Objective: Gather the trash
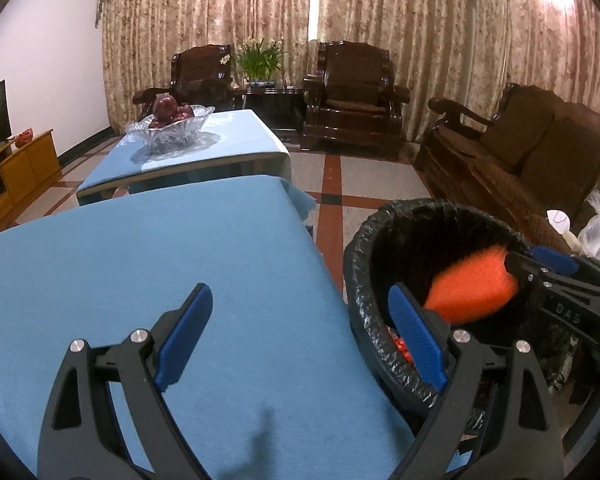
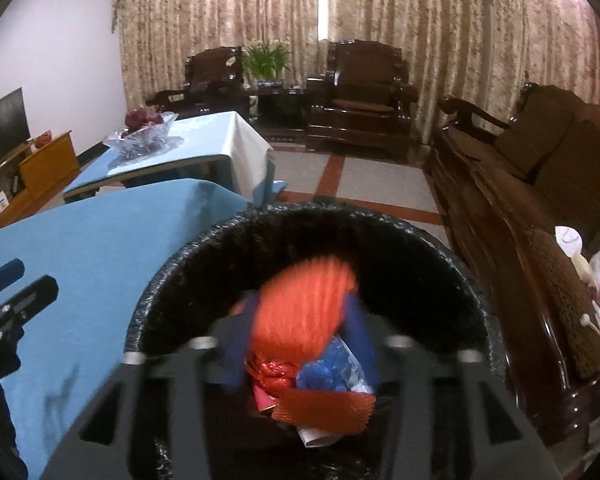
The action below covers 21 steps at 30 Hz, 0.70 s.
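In the right wrist view the right gripper (image 2: 300, 332) sits low in the centre of the frame, directly over the mouth of a trash bin (image 2: 172, 276) lined with a black bag. An orange ribbed piece of trash (image 2: 300, 312), blurred, lies between its blue fingers (image 2: 356, 328); the jaws stand apart, and the blur hides whether the pads touch it, so it looks loose rather than clamped. Below it, inside the bin, lie a red foil wrapper (image 2: 274, 372), a blue wrapper (image 2: 324, 372) and a red textured sheet (image 2: 324, 406). In the left wrist view the same orange piece (image 1: 472, 288) shows at the right of the frame, over the bin (image 1: 364, 264). The left gripper (image 1: 300, 340) fills the bottom of that view, jaws wide open and holding nothing, one finger over the blue tabletop (image 1: 140, 260) and the other over the bin's rim. Farther back, upper left, a second tabletop carries a glass bowl of red fruit (image 1: 170, 120). A dark wooden sofa (image 1: 540, 152) runs along the right side.
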Motion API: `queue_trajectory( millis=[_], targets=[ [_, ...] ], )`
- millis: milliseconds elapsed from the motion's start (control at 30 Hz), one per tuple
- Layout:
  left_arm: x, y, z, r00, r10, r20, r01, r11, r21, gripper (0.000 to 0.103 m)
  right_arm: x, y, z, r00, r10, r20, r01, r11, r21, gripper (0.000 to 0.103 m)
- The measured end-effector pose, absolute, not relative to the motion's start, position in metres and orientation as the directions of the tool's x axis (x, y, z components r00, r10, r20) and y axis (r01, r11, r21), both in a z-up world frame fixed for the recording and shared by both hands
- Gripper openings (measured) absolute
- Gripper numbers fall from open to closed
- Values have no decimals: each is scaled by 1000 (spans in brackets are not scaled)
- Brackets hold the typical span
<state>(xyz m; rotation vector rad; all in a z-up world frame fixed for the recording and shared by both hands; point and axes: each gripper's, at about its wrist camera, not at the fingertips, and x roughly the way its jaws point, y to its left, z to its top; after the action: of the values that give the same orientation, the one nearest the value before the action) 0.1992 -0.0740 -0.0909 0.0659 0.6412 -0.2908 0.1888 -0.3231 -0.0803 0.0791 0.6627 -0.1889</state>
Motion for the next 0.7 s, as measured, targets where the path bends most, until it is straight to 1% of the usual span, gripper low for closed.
queue_trajectory(
  millis=[33,67,133,200,367,500,567,700],
  targets=[
    [198,-74,-91,762,-244,-600,287,958,-26,87,187,-322,-80,776,-149,-613,200,980,15,71],
    [197,-74,-91,761,-243,-601,286,958,-25,87,186,-321,-79,779,-143,-611,195,981,19,82],
    [196,-72,-91,760,-240,-604,283,959,-25,87,183,-319,-78,784,-138,-606,191,981,24,95],
    [194,-68,-90,761,-239,-603,281,959,-26,88,180,-315,-75,789,-129,-600,185,982,32,97],
    [186,-60,-81,771,-231,-593,267,963,-28,90,174,-310,-64,798,-83,-597,163,983,82,97],
    [181,-49,-72,778,-215,-590,245,969,-30,91,165,-298,-52,807,-72,-586,144,987,77,97],
    [177,-44,-66,786,-203,-585,231,973,-27,93,161,-290,-45,813,-56,-580,127,989,82,97],
    [164,-32,-51,805,-169,-568,202,979,-4,94,152,-268,-30,823,-15,-567,73,994,80,97]
  ],
)
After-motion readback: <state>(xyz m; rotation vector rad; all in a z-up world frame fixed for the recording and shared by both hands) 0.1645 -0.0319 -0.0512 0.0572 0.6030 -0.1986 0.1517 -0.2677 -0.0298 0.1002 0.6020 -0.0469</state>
